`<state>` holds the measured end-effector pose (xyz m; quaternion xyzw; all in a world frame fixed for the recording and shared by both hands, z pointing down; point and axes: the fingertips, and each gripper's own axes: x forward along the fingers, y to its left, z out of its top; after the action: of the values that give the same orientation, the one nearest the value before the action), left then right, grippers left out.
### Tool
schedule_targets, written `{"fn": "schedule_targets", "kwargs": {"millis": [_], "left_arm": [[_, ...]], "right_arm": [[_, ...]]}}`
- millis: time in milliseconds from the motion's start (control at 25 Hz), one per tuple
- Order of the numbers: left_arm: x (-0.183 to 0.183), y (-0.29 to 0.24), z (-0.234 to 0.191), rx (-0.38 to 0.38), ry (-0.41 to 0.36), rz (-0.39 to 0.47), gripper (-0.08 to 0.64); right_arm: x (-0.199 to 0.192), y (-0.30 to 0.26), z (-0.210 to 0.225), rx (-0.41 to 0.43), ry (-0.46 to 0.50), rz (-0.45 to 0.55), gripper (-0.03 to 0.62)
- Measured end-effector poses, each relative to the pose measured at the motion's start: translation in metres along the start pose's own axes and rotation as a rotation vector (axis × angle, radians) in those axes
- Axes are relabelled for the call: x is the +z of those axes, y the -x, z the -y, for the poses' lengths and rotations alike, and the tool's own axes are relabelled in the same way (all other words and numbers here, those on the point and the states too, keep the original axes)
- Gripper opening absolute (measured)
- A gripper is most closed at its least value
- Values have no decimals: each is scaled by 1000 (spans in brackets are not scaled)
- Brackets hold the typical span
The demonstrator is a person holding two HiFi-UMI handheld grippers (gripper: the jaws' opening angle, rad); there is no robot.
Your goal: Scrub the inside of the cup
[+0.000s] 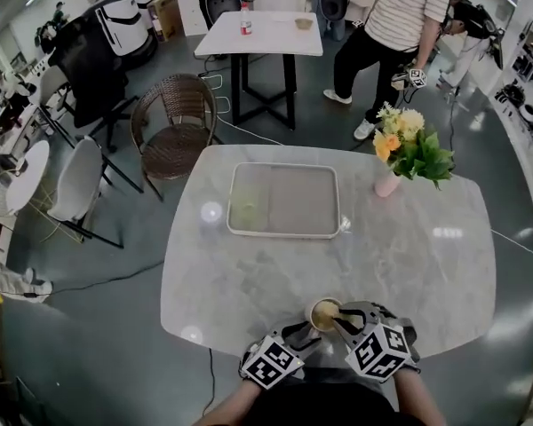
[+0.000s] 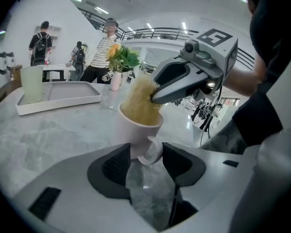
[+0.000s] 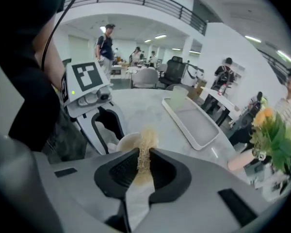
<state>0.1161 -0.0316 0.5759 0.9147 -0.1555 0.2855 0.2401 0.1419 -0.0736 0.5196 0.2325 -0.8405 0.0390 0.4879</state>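
Note:
A pale cup (image 1: pixel 323 314) stands near the front edge of the marble table (image 1: pixel 249 282). In the left gripper view the cup (image 2: pixel 138 130) is just beyond my left gripper (image 2: pixel 146 161), and its handle (image 2: pixel 153 152) lies between the parted jaws, with a gap on the right side. My right gripper (image 3: pixel 144 166) is shut on a yellowish scrubbing sponge (image 3: pixel 146 147) whose far end dips into the cup (image 3: pixel 126 142). From the left gripper view, the sponge (image 2: pixel 140 101) fills the cup's mouth under the right gripper (image 2: pixel 184 79). Both grippers meet at the cup in the head view.
A white tray (image 1: pixel 284 234) holding a pale green cup (image 1: pixel 247 211) lies mid-table. A pink vase of flowers (image 1: pixel 389 183) stands at the back right. Behind the table are a wicker chair (image 1: pixel 178 122), another table and a standing person (image 1: pixel 391 34).

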Motion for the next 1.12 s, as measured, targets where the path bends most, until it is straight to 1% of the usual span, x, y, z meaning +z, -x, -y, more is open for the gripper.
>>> {"fn": "schedule_targets", "kwargs": {"millis": [80,200,280,360,440,520,640,840,1000,1120], "left_arm": [[0,0,-1,20,-39,-7,209],[-2,-1,-1,54,-115,-50,209],[-3,-3,-1,66,-146,-69,209],[-4,-4,-2,67,-151,-76,209],[-3,-3,-4,72,-170,-83,207],[-3,-3,-5,84,-213,-97,207],[-2,-1,-10,109,-269,-113,207],[-1,10,-30,173,-258,-113,207],[7,21,-64,255,-255,-110,207],[16,27,-91,301,-256,-110,207]], "right_arm": [[0,-14,-3,31,97,-47,61],[-6,-32,-9,72,197,-110,61],[-11,-43,-11,92,242,-144,60],[-12,-50,-11,111,268,-163,60],[-12,-53,-12,148,286,-176,60],[-12,-53,-14,196,286,-187,60],[-11,-52,-17,269,242,-188,60],[-4,-43,-19,337,187,-154,60],[8,-33,-19,373,173,-115,60],[19,-29,-19,400,168,-86,60]]}}
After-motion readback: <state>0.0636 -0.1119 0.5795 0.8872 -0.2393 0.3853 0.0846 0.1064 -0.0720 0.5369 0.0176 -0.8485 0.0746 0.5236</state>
